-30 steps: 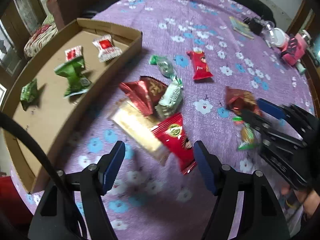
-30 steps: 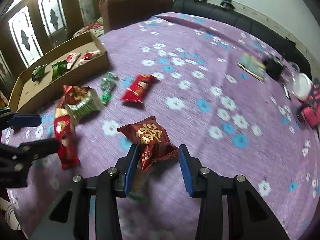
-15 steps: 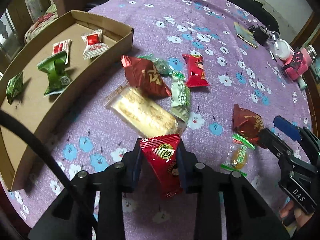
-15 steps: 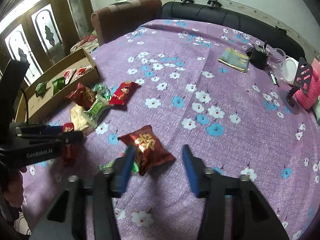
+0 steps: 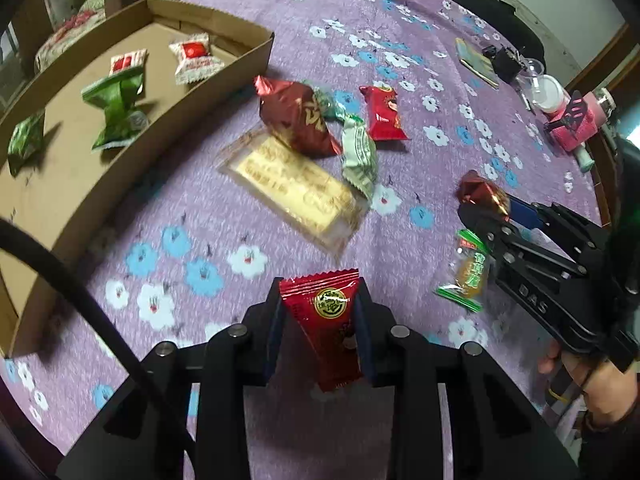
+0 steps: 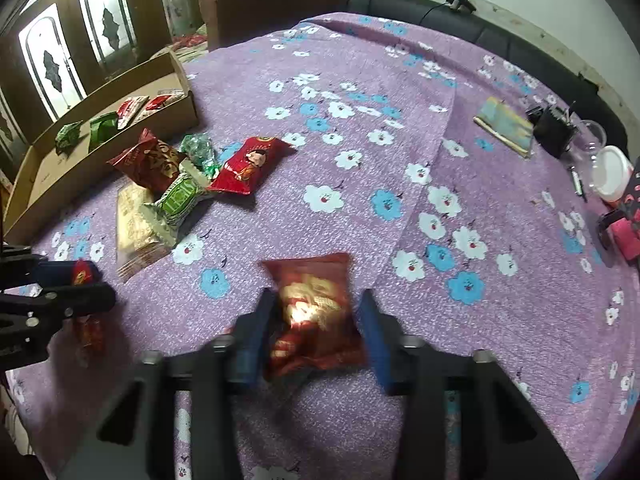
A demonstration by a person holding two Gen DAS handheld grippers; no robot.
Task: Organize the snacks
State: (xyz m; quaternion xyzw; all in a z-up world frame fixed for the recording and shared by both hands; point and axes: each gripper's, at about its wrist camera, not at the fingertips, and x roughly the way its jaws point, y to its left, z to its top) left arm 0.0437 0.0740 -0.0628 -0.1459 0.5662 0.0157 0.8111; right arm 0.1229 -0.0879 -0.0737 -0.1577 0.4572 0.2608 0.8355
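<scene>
My left gripper (image 5: 320, 316) is shut on a red snack packet (image 5: 330, 322) and holds it above the purple flowered cloth. My right gripper (image 6: 316, 320) is shut on a dark red foil snack bag (image 6: 314, 312); it also shows in the left wrist view (image 5: 480, 196). A cardboard tray (image 5: 224, 76) at the left holds green and red-white packets. Between tray and grippers lie a dark red bag (image 5: 296, 116), a gold wafer pack (image 5: 292, 188), a green-white packet (image 5: 360, 156) and a red packet (image 5: 382, 114). A small orange-green candy (image 5: 468, 272) lies under the right gripper.
At the table's far right stand a pink holder (image 5: 576, 120), a white lid (image 5: 550, 94), a black object (image 5: 506, 62) and a booklet (image 6: 506, 126). A brown armchair (image 6: 276, 4) and a black sofa (image 6: 460, 20) stand behind the table.
My left gripper closed on the red packet and lifted it off the cloth. My right gripper opened briefly, then closed again around the dark red foil bag and raised it.
</scene>
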